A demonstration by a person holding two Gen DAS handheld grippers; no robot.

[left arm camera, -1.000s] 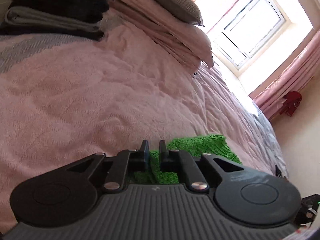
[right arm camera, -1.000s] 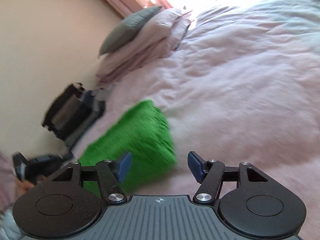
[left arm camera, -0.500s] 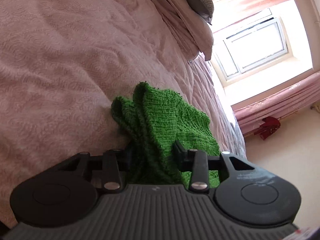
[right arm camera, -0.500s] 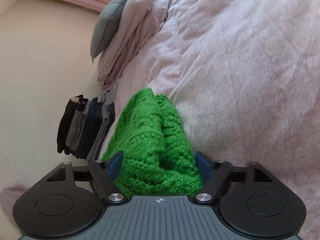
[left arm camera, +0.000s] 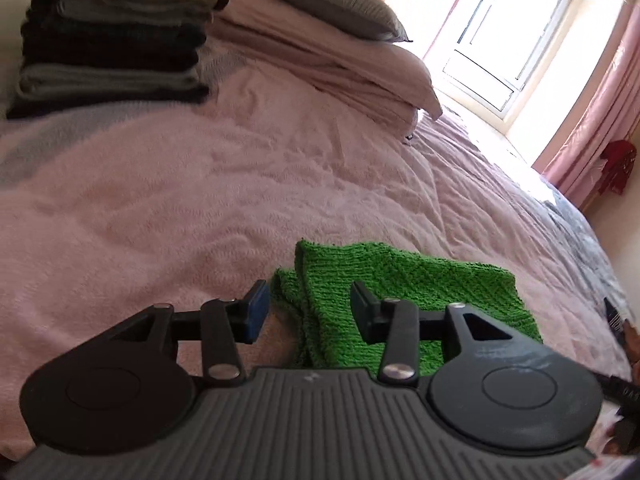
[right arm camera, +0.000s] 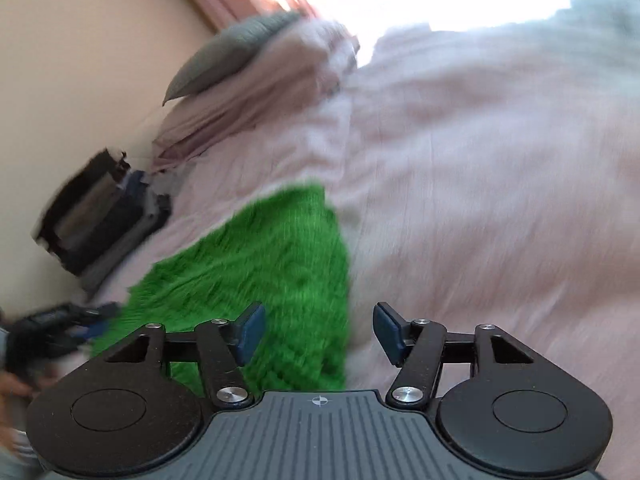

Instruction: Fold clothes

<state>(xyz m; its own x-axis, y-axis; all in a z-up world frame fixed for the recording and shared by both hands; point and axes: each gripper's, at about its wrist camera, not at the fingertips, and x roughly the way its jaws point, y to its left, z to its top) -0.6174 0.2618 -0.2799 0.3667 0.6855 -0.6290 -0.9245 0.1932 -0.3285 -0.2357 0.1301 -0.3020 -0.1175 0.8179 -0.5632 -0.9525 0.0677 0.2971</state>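
your left gripper (left arm camera: 306,312) and right gripper (right arm camera: 318,334) have just let go; both sets of fingers are spreading, apparently off the cloth. the green knit (left arm camera: 400,280) now lies folded on the bed (left arm camera: 200,184), ready for stacking.

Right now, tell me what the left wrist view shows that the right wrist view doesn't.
Only the left wrist view shows the window, a red item by the curtain, and the green knit's folded edge, sharply. Only the right wrist view shows the left hand-held gripper from outside, blurred, and the beige wall. Both show the green knit lying on the pink bedspread, the stack of folded clothes, the grey pillow, and each view's own jaws opening, gripping nothing.
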